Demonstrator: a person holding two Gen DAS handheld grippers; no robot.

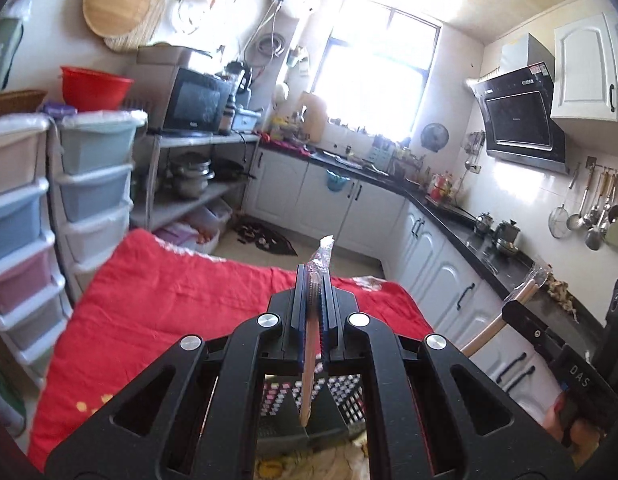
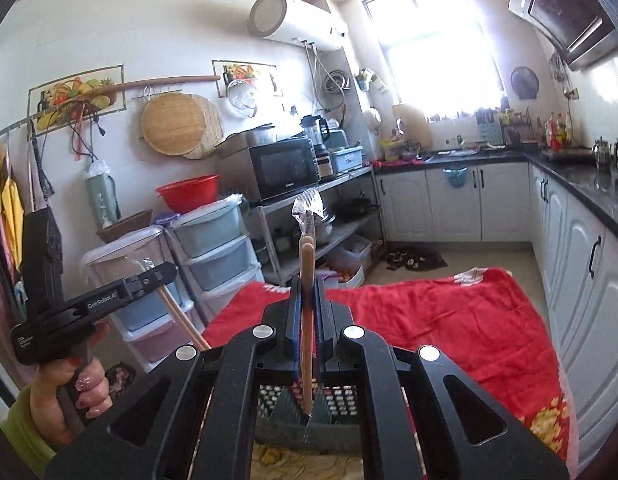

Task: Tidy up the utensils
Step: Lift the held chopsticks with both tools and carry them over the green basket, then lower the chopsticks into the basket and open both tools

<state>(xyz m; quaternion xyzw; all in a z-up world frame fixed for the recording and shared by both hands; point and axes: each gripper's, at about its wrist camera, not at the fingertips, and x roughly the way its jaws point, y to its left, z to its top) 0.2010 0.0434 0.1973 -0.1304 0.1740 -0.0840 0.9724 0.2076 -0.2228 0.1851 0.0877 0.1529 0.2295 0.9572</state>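
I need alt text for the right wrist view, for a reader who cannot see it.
The right gripper is shut on plastic-wrapped wooden chopsticks, held upright above a dark slotted basket and a red blanket. At left, the left gripper holds a similar wooden utensil. Behind is a kitchen with white cabinets.

Red blanket (image 2: 449, 320), tan wooden chopsticks (image 2: 307, 320), black perforated basket (image 2: 341, 398), pastel drawers (image 1: 93, 184)

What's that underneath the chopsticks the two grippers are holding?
Below each wrapped chopsticks pair sits a dark perforated basket, with a yellow floral cloth under it. The grippers hide most of the basket, so its contents can't be seen.
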